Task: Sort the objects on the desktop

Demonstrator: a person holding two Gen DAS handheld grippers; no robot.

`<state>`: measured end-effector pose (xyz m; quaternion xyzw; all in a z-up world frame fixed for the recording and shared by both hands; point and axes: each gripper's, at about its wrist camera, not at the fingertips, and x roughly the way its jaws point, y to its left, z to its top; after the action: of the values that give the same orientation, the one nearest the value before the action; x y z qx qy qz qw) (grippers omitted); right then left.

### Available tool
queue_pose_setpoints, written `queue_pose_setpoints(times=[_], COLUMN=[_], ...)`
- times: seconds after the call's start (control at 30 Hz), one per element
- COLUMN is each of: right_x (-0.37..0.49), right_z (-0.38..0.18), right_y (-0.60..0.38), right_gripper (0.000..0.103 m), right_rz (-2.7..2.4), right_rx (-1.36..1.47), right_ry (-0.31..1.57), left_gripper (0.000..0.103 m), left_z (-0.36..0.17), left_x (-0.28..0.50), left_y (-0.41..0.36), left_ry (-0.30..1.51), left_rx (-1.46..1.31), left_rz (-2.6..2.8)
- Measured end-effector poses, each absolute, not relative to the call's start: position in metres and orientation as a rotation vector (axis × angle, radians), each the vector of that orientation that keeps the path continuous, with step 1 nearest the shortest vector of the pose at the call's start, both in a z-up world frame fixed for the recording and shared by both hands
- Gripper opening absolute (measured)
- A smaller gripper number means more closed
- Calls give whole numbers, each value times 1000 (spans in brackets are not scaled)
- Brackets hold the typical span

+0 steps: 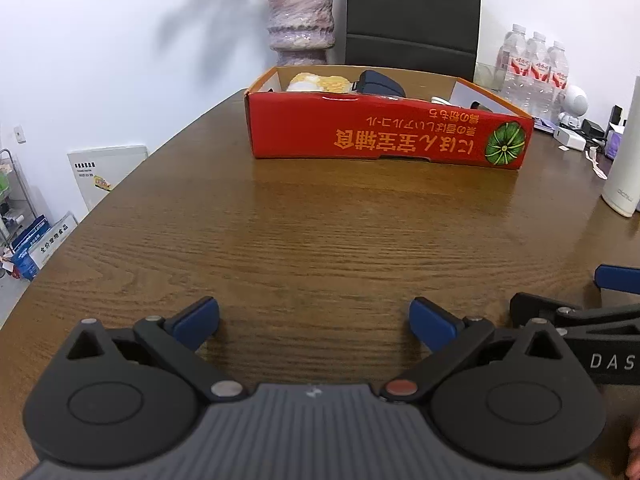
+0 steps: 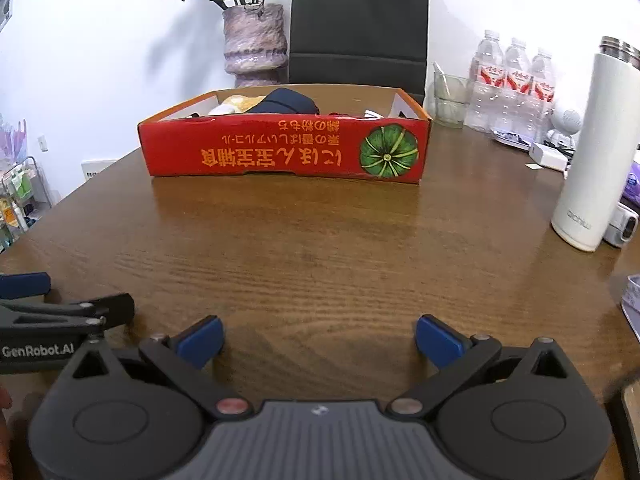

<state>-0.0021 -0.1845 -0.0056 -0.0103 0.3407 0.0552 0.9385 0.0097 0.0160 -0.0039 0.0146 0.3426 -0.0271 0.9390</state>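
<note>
left tongs (image 1: pixel 314 322): spread wide, nothing between the blue pads, low over bare table near the front edge; looks like a rest/ready pose.
right tongs (image 2: pixel 319 338): also spread wide and empty, just beside the left ones, same height, both aimed at the box.
table (image 1: pixel 320 232): brown wood grain; the stretch between tongs and box carries nothing to pick.
red box (image 2: pixel 286 150): open-top cardboard tray, print upside down, at the far middle of the table; probably the collecting bin, since the loose items sit inside it.
box contents: dark blue case (image 2: pixel 286 105), yellow-white soft thing (image 1: pixel 318 82), small white bit at the right end; partly hidden by the front wall.
white flask (image 2: pixel 596 148): upright at the right side, well apart from the box; not sorted, or not part of the task.
water bottles (image 1: pixel 534 68): pack at the far right.
vase (image 2: pixel 256 40): behind the box, by the wall.
stage: judging by layout, sorting is near its end or on pause.
</note>
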Motion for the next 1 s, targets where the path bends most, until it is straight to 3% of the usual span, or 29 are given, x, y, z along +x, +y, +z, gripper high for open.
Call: queue_pose_setpoints(times=[1.0], right_x=[-1], right_z=[-5], right_y=[-184], right_gripper=[103], right_rz=[97], right_rx=[-18], right_ry=[697], left_gripper=[103], left_z=[-4], left_x=[12], left_y=[15], left_ry=[700], left_rx=[28], left_rz=[-62])
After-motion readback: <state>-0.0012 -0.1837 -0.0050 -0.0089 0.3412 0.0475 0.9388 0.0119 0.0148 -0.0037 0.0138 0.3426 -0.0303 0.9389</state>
